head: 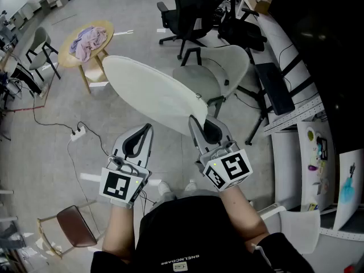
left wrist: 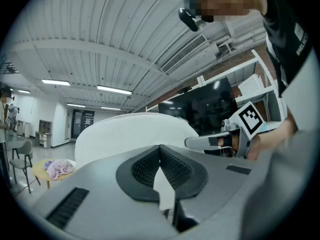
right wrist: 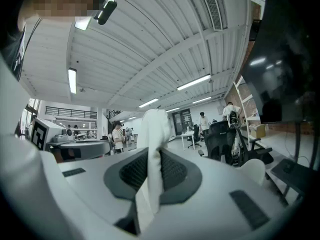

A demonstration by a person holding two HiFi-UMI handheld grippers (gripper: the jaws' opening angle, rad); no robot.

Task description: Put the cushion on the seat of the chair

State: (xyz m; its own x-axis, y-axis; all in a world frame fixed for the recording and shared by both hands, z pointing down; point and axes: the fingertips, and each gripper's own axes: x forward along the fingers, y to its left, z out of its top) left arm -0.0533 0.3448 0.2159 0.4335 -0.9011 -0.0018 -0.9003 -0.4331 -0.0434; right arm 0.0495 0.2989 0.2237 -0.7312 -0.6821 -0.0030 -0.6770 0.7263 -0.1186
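Note:
A flat white oval cushion (head: 151,92) hangs in the air between my grippers and a white chair (head: 219,73). It partly covers the chair's seat from above. My left gripper (head: 148,128) is shut on the cushion's near edge, and white fabric (left wrist: 162,184) shows pinched between its pads. My right gripper (head: 193,121) is shut on the same edge further right. In the right gripper view the cushion (right wrist: 155,129) stands edge-on in the jaws. The chair's back (right wrist: 252,170) shows at the lower right.
Black office chairs (head: 187,10) stand behind the white chair. A round wooden table (head: 85,58) with a pink cloth (head: 88,38) is at the far left. A power strip (head: 78,132) and cables lie on the floor. A desk with a keyboard (head: 273,87) runs along the right.

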